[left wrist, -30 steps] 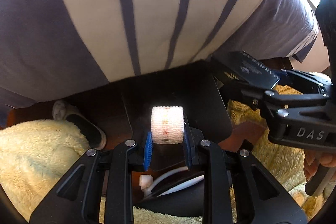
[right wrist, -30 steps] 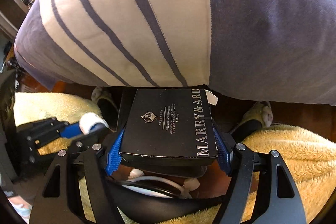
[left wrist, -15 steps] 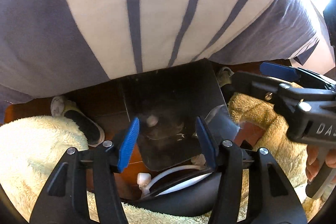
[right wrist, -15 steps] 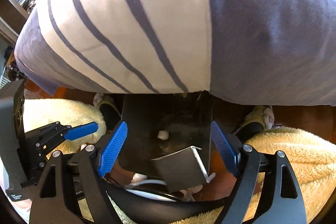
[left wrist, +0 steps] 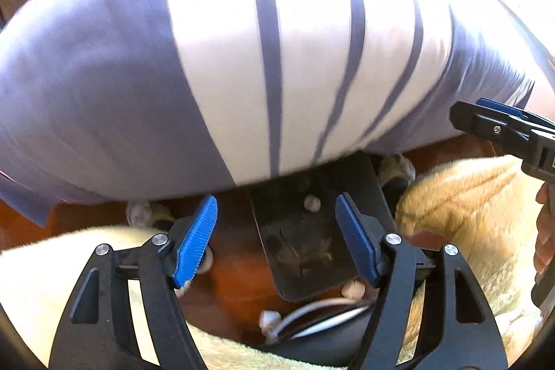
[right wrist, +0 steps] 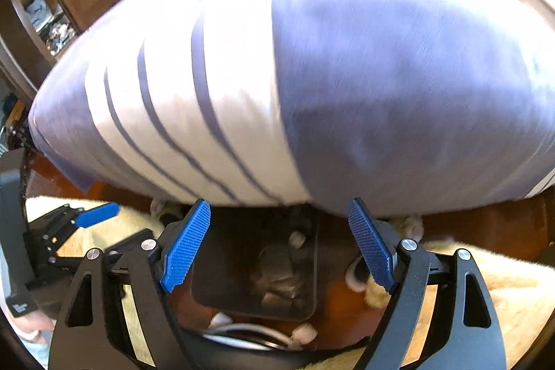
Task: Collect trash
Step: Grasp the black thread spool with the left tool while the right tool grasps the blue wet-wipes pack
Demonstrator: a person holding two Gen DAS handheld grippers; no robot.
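Observation:
A dark trash bin (left wrist: 366,186) (right wrist: 208,269) stands on the wooden floor below both grippers. In it lie a small white roll (left wrist: 312,203) (right wrist: 297,238) and a black box (right wrist: 277,283), seen as a grey shape. My left gripper (left wrist: 275,200) hangs above the bin, its jaws opening with nothing between the blue pads. My right gripper (right wrist: 277,203) stands open and empty above the same bin. Each gripper also shows in the other's view: the right gripper (left wrist: 503,127) at the right edge, the left gripper (right wrist: 93,217) at the left.
The person's striped shirt (left wrist: 277,58) fills the upper half of both views. A cream fleece blanket (left wrist: 468,231) (right wrist: 485,283) lies on both sides of the bin. Slippered feet (left wrist: 140,214) flank the bin. A white cable (left wrist: 312,309) lies just below it.
The left gripper opened and let go of the white roll; the right gripper released the black box. Both things dropped into the bin. Both grippers have risen away from it.

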